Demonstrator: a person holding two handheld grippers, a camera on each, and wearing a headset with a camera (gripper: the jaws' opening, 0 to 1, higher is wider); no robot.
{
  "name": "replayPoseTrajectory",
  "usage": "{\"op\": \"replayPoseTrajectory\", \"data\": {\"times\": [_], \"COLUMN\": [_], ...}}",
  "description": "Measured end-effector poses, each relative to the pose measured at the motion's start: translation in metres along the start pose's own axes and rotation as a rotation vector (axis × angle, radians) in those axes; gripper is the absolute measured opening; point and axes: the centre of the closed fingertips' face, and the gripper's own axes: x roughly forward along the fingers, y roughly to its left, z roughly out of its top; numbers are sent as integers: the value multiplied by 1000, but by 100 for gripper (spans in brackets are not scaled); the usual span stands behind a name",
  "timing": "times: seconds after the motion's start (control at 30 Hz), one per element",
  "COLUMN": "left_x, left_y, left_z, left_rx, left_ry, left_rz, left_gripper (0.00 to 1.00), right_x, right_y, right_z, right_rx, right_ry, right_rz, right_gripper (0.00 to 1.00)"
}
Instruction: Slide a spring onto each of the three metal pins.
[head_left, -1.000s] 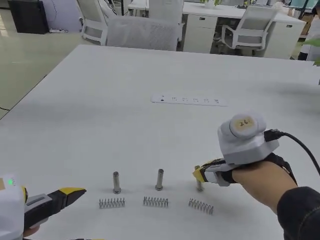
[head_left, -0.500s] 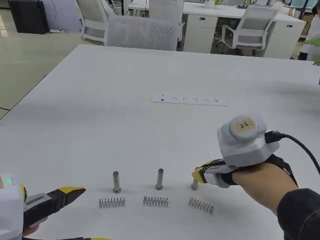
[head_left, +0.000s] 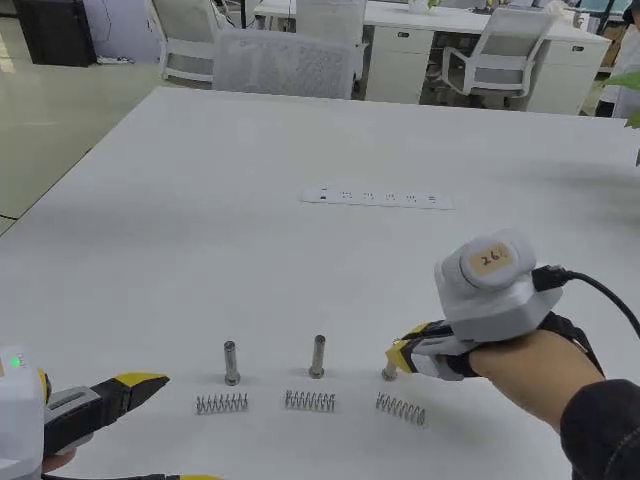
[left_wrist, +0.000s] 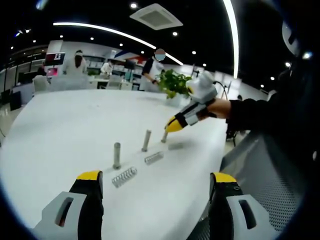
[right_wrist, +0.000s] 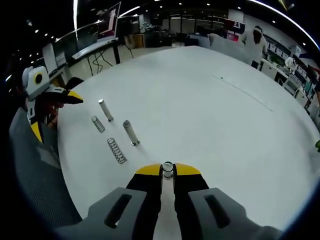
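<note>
Steel pin clamped in yellow-tipped right gripper, left gripper apart, coiled springs on white table

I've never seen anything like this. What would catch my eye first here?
Three metal pins stand upright in a row on the white table, each with a spring lying flat in front of it. The right gripper has its yellow-tipped jaws closed on the rightmost pin, while the left gripper hangs open at the near left.

Head view high above table; gripper views low, facing each other across the pins.
</note>
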Motion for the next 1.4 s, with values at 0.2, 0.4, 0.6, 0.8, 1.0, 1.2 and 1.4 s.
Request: {"op": "replayPoseTrajectory", "data": {"times": [0.2,0.4,0.6,0.8,1.0,1.2,1.4], "left_x": [0,0,0,0,1,0,0], "left_y": [0,1,1,0,0,0,1], "left_z": [0,0,0,-1,-2,-1,-1], "left_rx": [0,-2,-3,-4,-1,-4,-7], "left_ry": [-2,-3,-3,1,6,4,5], "left_rz": [2,5,5,2,0,2,1], "left_gripper": [85,85,85,85,84,84,84], "right_x": [2,0,-6,-16,-13,-9,-6], "right_y": [1,0,0,8,23,28,29], "right_z": [-8,-10,-20,-23,-40,-51,-59], "right_rx": [-13,-12,-10,-6,-69,-105,-128], "right_ry": [23,29,48,31,98,154,192], "right_rz": [4,5,8,43,98,119,120], "right_gripper": [5,7,8,9,11,12,12]}}
